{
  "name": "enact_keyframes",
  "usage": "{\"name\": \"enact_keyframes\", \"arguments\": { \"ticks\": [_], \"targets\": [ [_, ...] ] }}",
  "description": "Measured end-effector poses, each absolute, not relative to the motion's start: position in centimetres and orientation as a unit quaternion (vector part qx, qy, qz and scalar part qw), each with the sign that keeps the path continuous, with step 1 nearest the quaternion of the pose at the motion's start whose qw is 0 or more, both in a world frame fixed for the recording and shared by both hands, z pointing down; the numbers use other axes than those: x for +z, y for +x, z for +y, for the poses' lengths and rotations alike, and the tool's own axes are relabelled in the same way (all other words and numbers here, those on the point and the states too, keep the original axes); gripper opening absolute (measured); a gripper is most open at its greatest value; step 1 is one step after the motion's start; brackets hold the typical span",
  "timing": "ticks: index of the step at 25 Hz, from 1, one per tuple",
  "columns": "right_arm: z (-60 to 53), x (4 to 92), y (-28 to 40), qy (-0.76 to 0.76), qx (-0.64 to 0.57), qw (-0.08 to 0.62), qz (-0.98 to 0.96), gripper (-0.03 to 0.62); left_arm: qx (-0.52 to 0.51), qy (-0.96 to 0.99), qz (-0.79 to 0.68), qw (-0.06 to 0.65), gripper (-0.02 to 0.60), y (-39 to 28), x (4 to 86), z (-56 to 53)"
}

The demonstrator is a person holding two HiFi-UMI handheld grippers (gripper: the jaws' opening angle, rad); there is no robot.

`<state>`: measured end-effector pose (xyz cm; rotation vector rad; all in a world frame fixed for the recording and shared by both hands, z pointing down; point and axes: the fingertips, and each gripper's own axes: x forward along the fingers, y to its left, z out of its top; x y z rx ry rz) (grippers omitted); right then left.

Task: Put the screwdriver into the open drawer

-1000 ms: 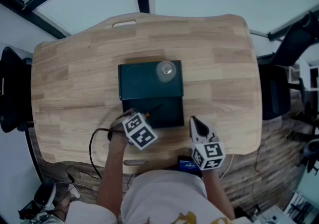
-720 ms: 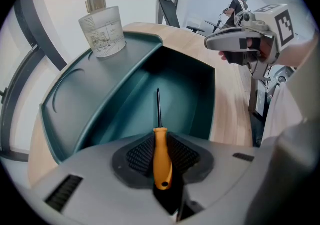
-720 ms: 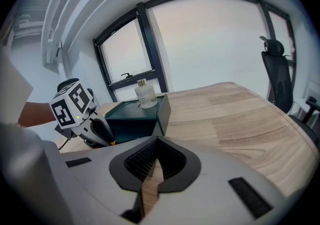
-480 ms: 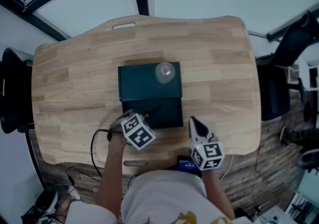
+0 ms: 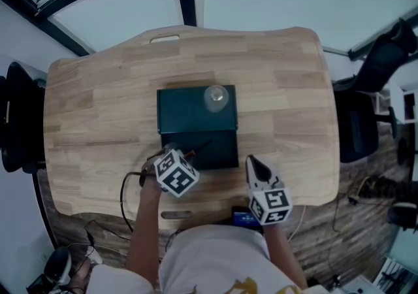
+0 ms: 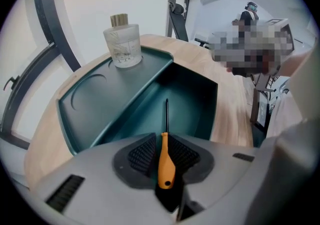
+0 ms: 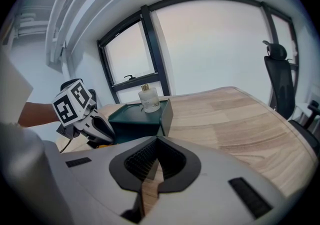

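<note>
The screwdriver (image 6: 165, 161) has an orange handle and a thin dark shaft. My left gripper (image 6: 165, 141) is shut on its handle, and the shaft points into the open drawer (image 6: 192, 101) of a dark green box (image 5: 196, 111). In the head view the left gripper (image 5: 185, 155) hangs at the drawer's (image 5: 204, 149) front left corner, with the screwdriver's shaft (image 5: 203, 146) over the drawer. My right gripper (image 5: 255, 165) is shut and holds nothing, to the right of the drawer near the table's front edge. The right gripper view shows the left gripper (image 7: 85, 119) beside the box (image 7: 140, 116).
A glass bottle (image 5: 216, 97) with a metal cap stands on top of the green box. A black cable (image 5: 124, 188) loops off the wooden table's (image 5: 287, 97) front left edge. Office chairs (image 5: 362, 116) stand right of the table, and another one (image 5: 16, 123) is at its left.
Almost nothing. The left gripper with the screwdriver has drifted slightly left at the drawer's front; the right gripper has stayed put.
</note>
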<state>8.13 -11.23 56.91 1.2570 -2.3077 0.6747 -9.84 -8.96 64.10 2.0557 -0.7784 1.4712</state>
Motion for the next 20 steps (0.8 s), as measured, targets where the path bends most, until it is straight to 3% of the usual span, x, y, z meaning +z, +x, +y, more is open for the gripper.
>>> {"name": "enact_keyframes", "arguments": {
  "ticks": [9,20],
  "targets": [
    [-10.8,56.4,8.5,0.457,0.234,0.208,-0.833,-0.005,0.480,0.768,-0.303,0.296,0.069,-9.1,63.2,-8.4],
    [-10.7,55.5,8.6,0.453,0.217,0.206,-0.840,-0.005,0.439,0.771,-0.365,0.281,0.069,-9.5,61.8,-9.3]
  ]
}}
